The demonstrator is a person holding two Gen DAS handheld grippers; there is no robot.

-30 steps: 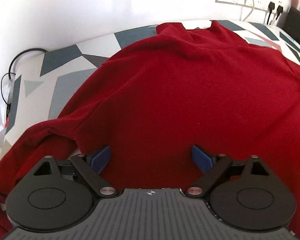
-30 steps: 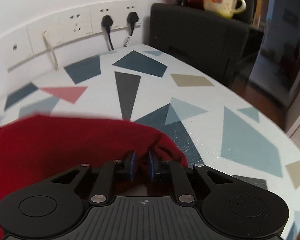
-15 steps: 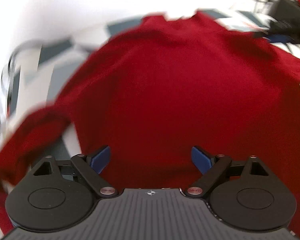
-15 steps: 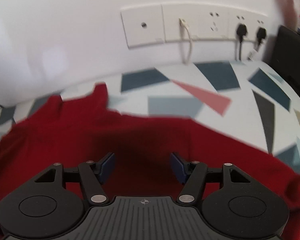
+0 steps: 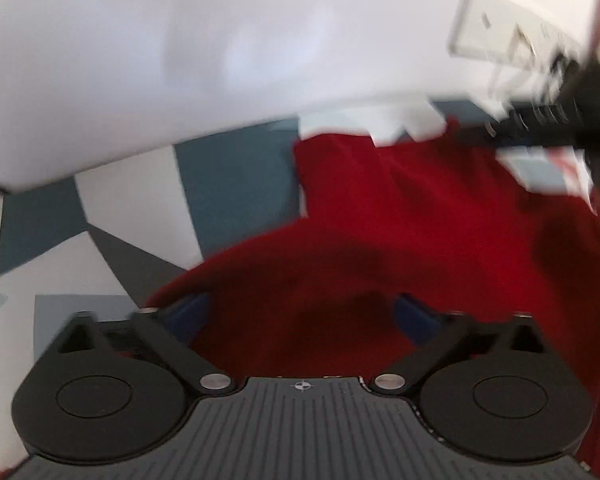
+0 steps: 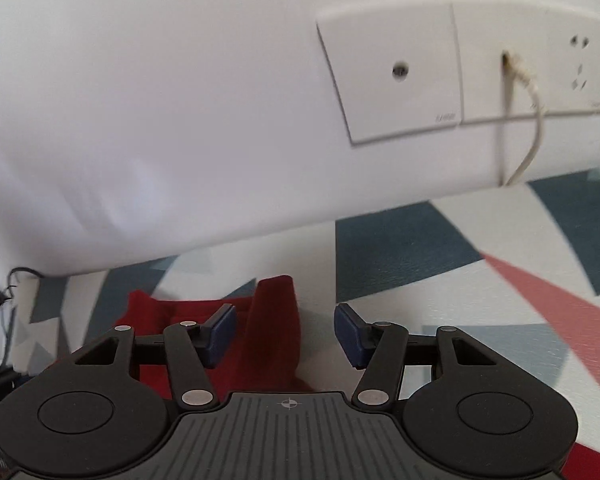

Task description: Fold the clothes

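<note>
A dark red garment (image 5: 380,240) lies spread on the patterned table (image 5: 132,208). My left gripper (image 5: 300,316) is open, with its blue pads over the near edge of the red cloth, which bunches between them. In the right wrist view a narrow upright fold of the red garment (image 6: 276,328) stands between the blue pads of my right gripper (image 6: 286,336), which is open and not closed on it. More red cloth lies to its left. My right gripper also shows blurred in the left wrist view (image 5: 560,120).
A white wall stands close behind the table, with a row of sockets (image 6: 400,80) and a white cable (image 6: 528,120) hanging from one. Black cables (image 6: 4,292) lie at the table's far left edge.
My right gripper opened, letting go of the red cloth, and swung left toward the garment's far end near the wall. My left gripper moved forward and left along the cloth, staying open.
</note>
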